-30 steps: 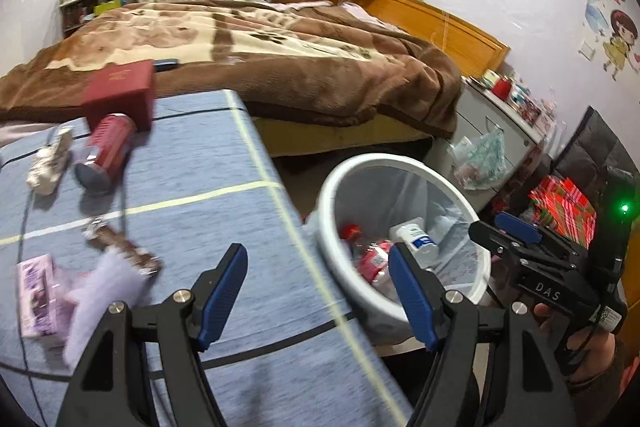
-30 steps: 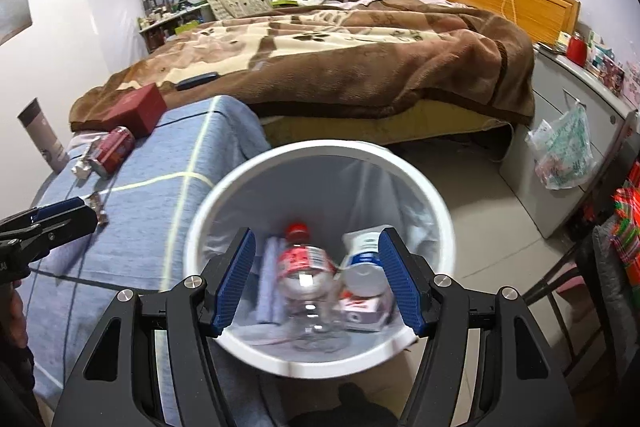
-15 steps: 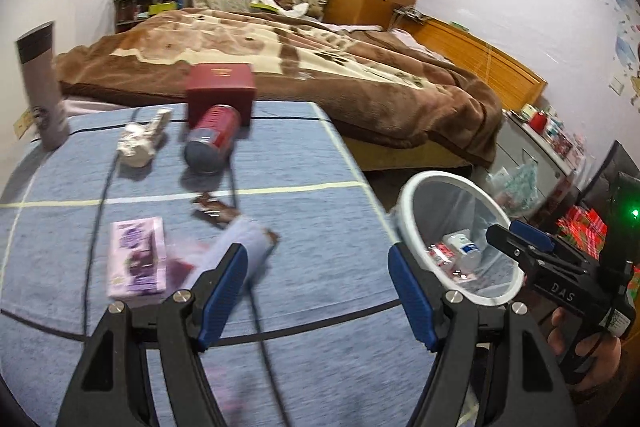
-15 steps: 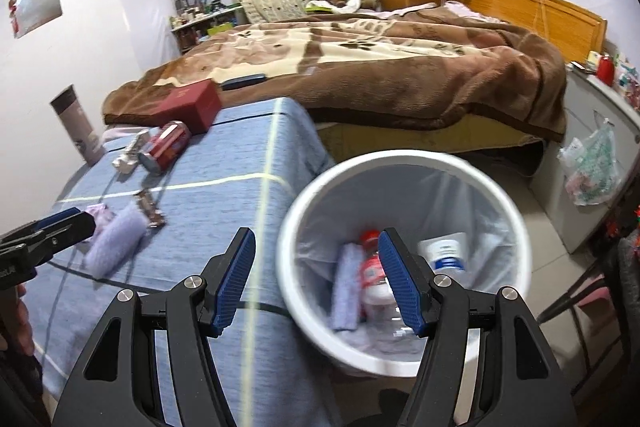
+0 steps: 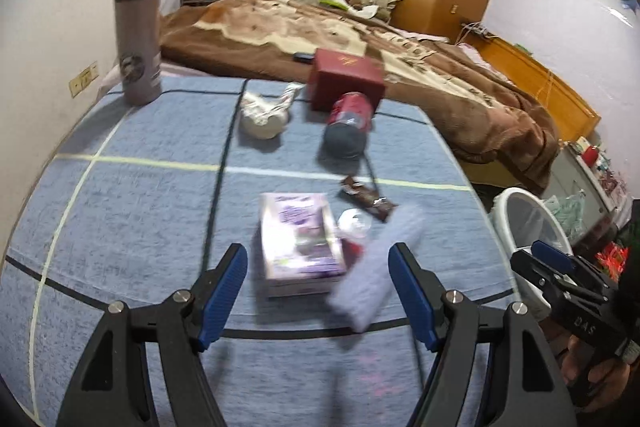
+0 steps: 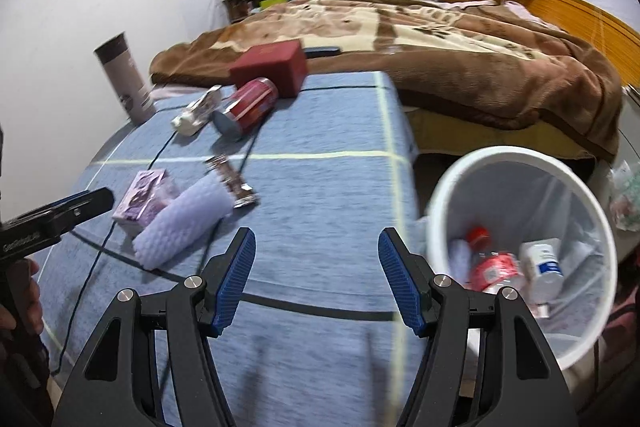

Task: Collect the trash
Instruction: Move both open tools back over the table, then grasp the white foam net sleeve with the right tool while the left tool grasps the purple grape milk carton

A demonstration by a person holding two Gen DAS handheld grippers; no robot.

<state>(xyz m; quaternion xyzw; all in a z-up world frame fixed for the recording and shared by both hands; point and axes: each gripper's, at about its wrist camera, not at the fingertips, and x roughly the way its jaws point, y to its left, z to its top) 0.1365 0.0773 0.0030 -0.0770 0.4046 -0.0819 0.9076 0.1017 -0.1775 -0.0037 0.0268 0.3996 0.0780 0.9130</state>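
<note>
L gripper open, empty, over purple box, R gripper open, empty, beside white bin w/ bottles

Blue lined tablecloth, red can, maroon box, white bin.

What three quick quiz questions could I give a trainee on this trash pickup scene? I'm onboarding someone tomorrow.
1. True or false: the red can stands upright on the blue cloth.
2. Which item lies nearest the left tool: A the purple box, B the grey tumbler, C the red box?
3. Does the white bin hold anything yet?

Key: 1 false, it lies on its side. 2 A. 3 Yes, bottles and other trash.
</note>
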